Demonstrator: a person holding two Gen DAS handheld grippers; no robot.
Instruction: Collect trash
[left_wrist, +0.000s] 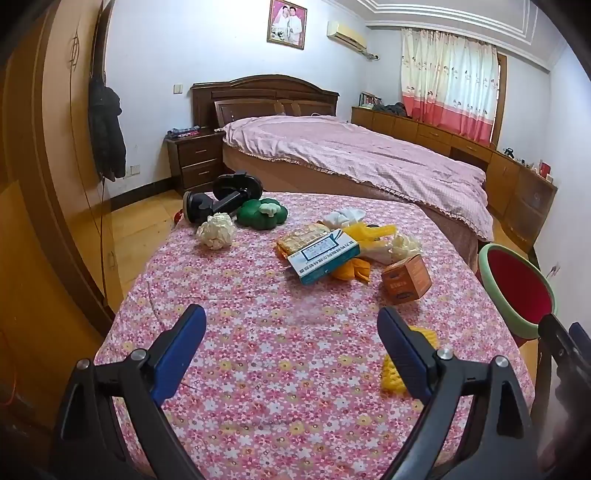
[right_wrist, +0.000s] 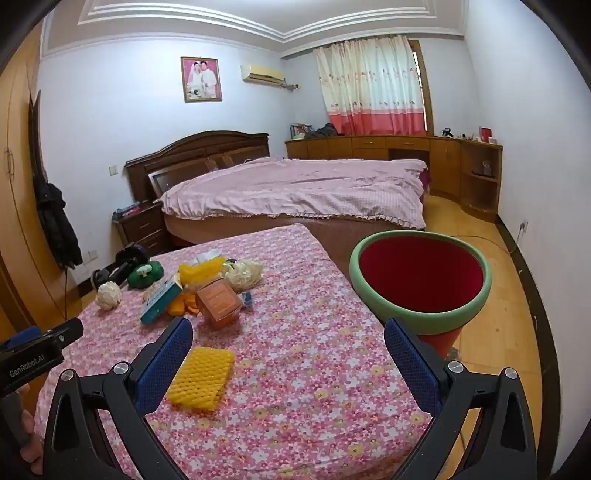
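A red bin with a green rim (right_wrist: 421, 280) stands beside the table's right edge; it also shows in the left wrist view (left_wrist: 517, 288). On the floral tablecloth (right_wrist: 314, 350) lie a yellow foam net (right_wrist: 201, 376), an orange box (right_wrist: 219, 302), a white-and-teal box (right_wrist: 160, 297), crumpled white paper (right_wrist: 109, 293) and more yellow and white scraps (right_wrist: 221, 269). My left gripper (left_wrist: 291, 332) is open and empty above the near table; the orange box (left_wrist: 406, 278) and the teal box (left_wrist: 323, 254) lie ahead of it. My right gripper (right_wrist: 288, 347) is open and empty, with the foam net by its left finger.
A green flower-shaped toy (left_wrist: 262, 214) and a black suction-cup holder (left_wrist: 225, 195) lie at the table's far left. A bed with a pink cover (left_wrist: 351, 155) stands behind the table. A wooden wardrobe (left_wrist: 44, 184) is on the left, and there is bare wooden floor (right_wrist: 491, 288) to the right.
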